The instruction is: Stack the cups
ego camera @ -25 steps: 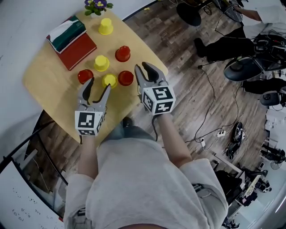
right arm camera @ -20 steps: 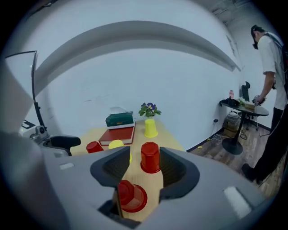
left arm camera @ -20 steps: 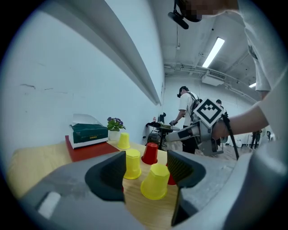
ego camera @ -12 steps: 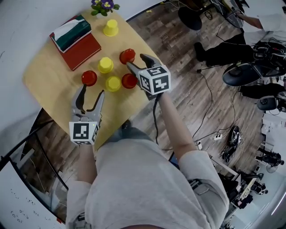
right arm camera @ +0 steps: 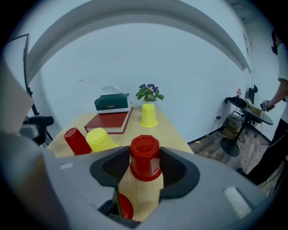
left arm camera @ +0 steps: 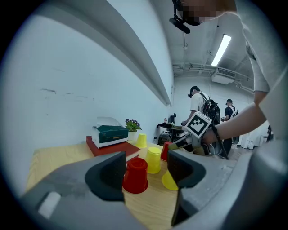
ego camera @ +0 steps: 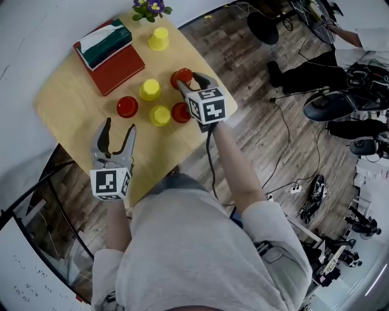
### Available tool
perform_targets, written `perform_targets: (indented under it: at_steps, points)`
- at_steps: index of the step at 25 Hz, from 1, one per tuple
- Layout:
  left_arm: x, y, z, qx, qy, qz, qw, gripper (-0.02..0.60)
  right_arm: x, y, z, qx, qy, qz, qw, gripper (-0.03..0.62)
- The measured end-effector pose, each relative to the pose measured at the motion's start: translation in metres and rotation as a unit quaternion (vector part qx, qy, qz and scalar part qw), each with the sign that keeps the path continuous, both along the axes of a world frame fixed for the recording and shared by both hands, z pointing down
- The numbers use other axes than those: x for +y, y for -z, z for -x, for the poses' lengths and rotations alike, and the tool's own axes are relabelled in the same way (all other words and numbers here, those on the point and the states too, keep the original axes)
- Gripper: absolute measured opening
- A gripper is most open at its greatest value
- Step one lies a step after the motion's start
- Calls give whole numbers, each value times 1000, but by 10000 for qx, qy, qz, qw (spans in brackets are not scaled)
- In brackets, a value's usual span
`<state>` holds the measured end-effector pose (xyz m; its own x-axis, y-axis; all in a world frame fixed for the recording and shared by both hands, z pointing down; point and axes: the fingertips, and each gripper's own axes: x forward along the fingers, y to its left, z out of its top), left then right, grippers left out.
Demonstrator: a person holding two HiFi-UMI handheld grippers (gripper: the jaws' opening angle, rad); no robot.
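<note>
Six upturned cups stand on the wooden table [ego camera: 73,103]. The red cups are at the right edge [ego camera: 181,76], the left [ego camera: 127,107] and the near right [ego camera: 180,113]. The yellow cups are at the far end [ego camera: 159,39], the middle [ego camera: 150,90] and nearer [ego camera: 160,115]. My right gripper [ego camera: 191,82] straddles the right-edge red cup [right arm camera: 145,157]. Its jaws have just been closing, and both pads lie against the cup's sides. My left gripper [ego camera: 117,130] hangs open and empty over the near table, short of the left red cup [left arm camera: 136,174].
A red book [ego camera: 112,64] with a tissue box [ego camera: 103,42] on it lies at the table's far left. A small flower pot [ego camera: 152,7] stands behind the far yellow cup. The table's right edge drops to a wood floor with cables and chairs.
My right gripper went forward and down from the near table edge onto the right-edge red cup, its jaws opening and then narrowing. My left gripper drew back toward the near left edge.
</note>
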<state>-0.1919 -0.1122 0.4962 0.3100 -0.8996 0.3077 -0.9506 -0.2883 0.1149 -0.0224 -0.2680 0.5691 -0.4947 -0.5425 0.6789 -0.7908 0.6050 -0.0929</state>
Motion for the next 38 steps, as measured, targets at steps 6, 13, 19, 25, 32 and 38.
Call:
perform_targets:
  at_steps: [6,13,19,25,32,38]
  points:
    - [-3,1,-5,24,-34,-32,10000,288,1,24,-16,-177,-227,-305,9991,209]
    - [-5,5,-25,46,-274,-72,9996,288,25,44,-55,-320,-625,-481,9964,209]
    - [-6,9,-40,69,-455,-122,9989,288,61,37,-86,-253,-934,-398,9945,209]
    - [-4,12,-52,76,-594,-126,9981,288,96,19,-100,-169,-1096,-182,9937,209]
    - [2,11,-58,48,-686,-123,9976,287,119,-2,-96,21,-1007,-42,9949,209]
    - [2,11,-45,-99,-566,-127,9983,288,123,-5,-95,67,-1055,-65,9944,213]
